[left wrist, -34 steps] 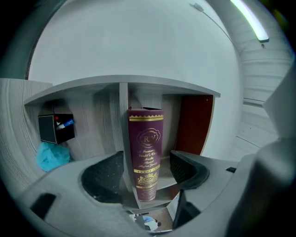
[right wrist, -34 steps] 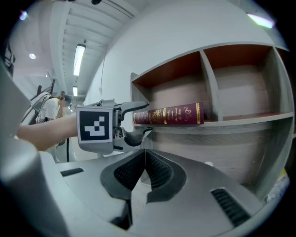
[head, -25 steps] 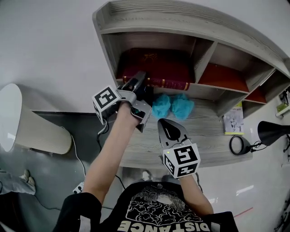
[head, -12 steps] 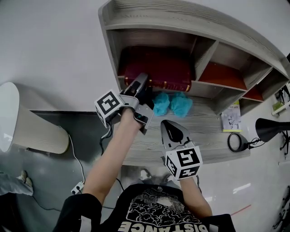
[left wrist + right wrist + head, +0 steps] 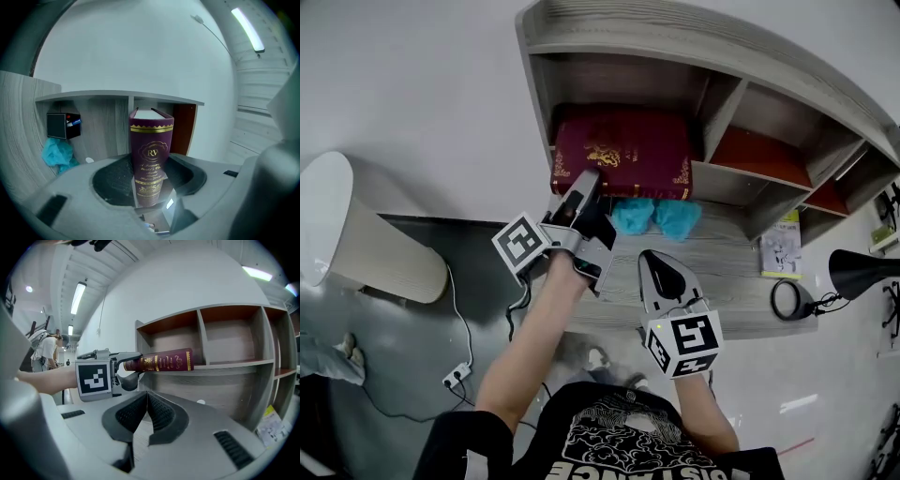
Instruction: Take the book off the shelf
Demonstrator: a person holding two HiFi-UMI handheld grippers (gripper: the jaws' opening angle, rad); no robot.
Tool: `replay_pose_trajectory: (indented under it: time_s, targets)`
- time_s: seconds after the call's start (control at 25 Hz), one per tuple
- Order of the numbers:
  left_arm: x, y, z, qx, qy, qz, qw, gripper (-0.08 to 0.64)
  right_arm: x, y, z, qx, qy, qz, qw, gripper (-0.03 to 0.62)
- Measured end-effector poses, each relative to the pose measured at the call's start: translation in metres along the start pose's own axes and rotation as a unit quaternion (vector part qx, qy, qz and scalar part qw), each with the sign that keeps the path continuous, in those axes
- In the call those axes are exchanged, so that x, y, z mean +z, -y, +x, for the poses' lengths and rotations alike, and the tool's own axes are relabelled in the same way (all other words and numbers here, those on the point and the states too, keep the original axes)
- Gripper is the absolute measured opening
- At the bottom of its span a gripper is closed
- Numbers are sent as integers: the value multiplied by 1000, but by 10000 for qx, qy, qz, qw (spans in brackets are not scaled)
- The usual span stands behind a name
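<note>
A thick maroon book (image 5: 623, 150) with gold print lies flat in the left compartment of the grey wooden shelf (image 5: 712, 47), sticking out over the front edge. My left gripper (image 5: 581, 187) is shut on its near left end. In the left gripper view the spine (image 5: 151, 150) stands between the two pads, above the gripper (image 5: 150, 187). My right gripper (image 5: 659, 262) hovers over the desk below the shelf, shut and holding nothing. The right gripper view shows its jaws (image 5: 147, 411) touching, with the book (image 5: 161, 362) and the left gripper's marker cube (image 5: 95, 378) ahead.
Two blue crumpled cloths (image 5: 652, 217) lie on the desk (image 5: 722, 281) under the shelf. A booklet (image 5: 783, 246), a black ring (image 5: 789, 300) and a black lamp (image 5: 861, 269) are at the right. A white cylinder (image 5: 356, 244) stands on the floor at the left.
The book has slid out of the compartment toward me, so its gold-printed cover now shows. My left gripper has drawn back with it. The right gripper has barely moved.
</note>
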State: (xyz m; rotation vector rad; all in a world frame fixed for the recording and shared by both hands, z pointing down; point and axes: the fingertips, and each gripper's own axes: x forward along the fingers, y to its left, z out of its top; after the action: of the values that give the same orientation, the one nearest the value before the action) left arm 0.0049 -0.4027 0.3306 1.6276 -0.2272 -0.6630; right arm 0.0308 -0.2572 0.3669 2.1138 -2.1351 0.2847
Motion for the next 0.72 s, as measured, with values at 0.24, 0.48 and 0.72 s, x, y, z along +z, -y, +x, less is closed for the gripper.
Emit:
replay_pose_trajectory:
  time_s: [0.24, 0.48, 0.72]
  targets:
    - [-29, 8, -32, -74, 207, 36, 9998, 202, 0, -1, -31, 221, 149, -22, 9996, 17]
    - [-56, 0, -63, -33, 347, 200, 9992, 202, 1, 1, -59, 462, 272, -51, 9986, 17]
    - [-96, 10, -98, -122, 624, 234, 9977, 202, -10, -5, -91, 703, 485, -191, 9962, 15]
